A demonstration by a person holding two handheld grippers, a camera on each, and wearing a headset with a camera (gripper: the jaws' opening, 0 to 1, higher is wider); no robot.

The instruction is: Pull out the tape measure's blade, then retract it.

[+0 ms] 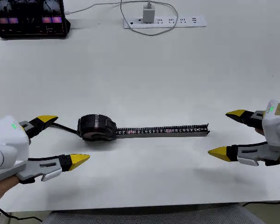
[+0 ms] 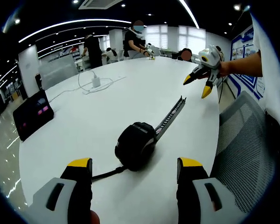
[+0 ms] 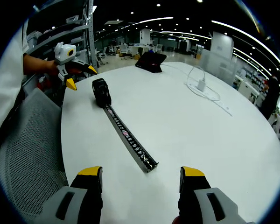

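Tape measure [image 1: 97,127], blade [image 1: 163,130] extended flat near white table's [image 1: 177,70] front edge; left gripper [image 1: 72,138] and right gripper [image 1: 218,132] both released, flanking it with open table between; blade markings blurred.

The tape measure [image 1: 97,127] lies on the table [image 1: 144,79], its blade [image 1: 163,130] reaching right. The left gripper [image 1: 70,138] is left of it, the right gripper [image 1: 219,132] past the blade's end.

One tape measure [image 1: 97,127], one power strip [image 1: 177,21], one tablet [image 1: 30,18], and two claws: left claw [image 1: 72,138], right claw [image 1: 218,132].
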